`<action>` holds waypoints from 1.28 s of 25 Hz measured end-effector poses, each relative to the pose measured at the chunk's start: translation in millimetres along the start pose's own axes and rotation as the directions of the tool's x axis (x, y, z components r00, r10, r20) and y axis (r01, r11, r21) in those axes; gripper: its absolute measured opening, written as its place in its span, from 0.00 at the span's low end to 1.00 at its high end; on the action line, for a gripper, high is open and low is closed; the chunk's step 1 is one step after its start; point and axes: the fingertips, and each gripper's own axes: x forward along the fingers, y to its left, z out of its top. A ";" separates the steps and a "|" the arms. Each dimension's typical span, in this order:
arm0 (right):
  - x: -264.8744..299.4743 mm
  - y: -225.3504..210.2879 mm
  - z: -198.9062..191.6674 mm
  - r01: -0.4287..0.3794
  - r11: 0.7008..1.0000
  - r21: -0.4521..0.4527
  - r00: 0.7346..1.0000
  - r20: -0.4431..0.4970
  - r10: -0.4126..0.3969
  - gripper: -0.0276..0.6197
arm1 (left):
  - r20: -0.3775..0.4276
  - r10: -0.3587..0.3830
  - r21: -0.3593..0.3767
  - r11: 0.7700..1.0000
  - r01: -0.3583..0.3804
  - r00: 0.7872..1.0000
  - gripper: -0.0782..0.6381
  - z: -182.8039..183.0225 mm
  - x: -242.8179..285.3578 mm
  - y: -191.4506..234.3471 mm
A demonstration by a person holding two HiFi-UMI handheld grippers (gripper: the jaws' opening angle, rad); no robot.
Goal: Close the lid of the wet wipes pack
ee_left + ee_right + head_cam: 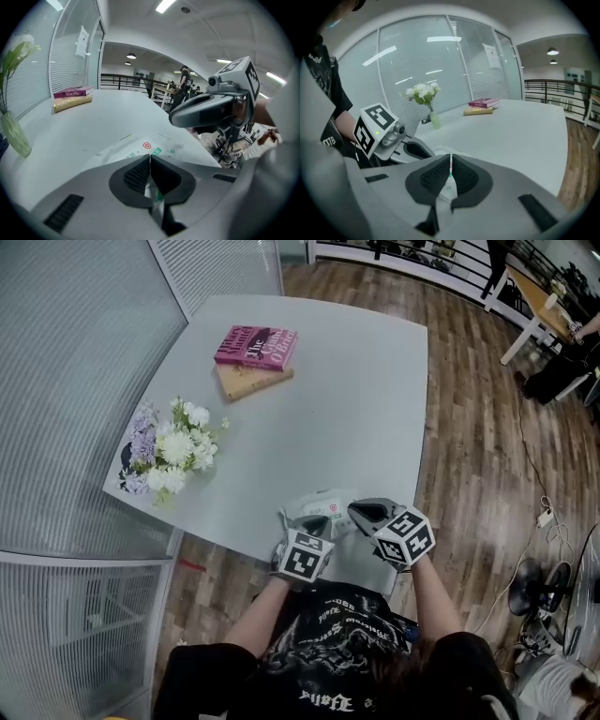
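The wet wipes pack (324,505), white with green and red print, lies at the near edge of the grey table (356,399), between my two grippers. My left gripper (292,520) is shut on the pack's left end; in the left gripper view a thin strip of the pack (149,149) is pinched between the left gripper (150,160)'s pads. My right gripper (362,513) hovers at the pack's right side. In the right gripper view the right gripper (450,169) is shut on a thin white piece of the pack (447,188). The lid itself is hidden.
A pink book (256,346) lies on a tan book (253,381) at the table's far side. A vase of white and purple flowers (176,448) stands at the left edge beside a glass wall. A fan (539,583) and cables lie on the wooden floor to the right.
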 end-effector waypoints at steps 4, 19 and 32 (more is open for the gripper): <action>-7.8 0.5 -2.4 0.027 0.992 0.120 0.996 0.080 -0.037 0.05 | -0.033 -0.009 0.016 1.000 0.009 0.999 0.12 0.3 2.7 0.6; -81.9 -21.3 48.3 0.329 0.895 0.301 0.809 0.399 -0.432 0.08 | 0.529 -0.009 -0.103 0.992 0.075 0.849 0.12 62.3 -100.3 24.4; -119.6 -0.7 66.1 0.567 0.811 0.147 0.688 0.458 -0.564 0.04 | 0.700 0.068 -0.064 0.997 -0.032 0.711 0.12 90.8 -178.2 42.7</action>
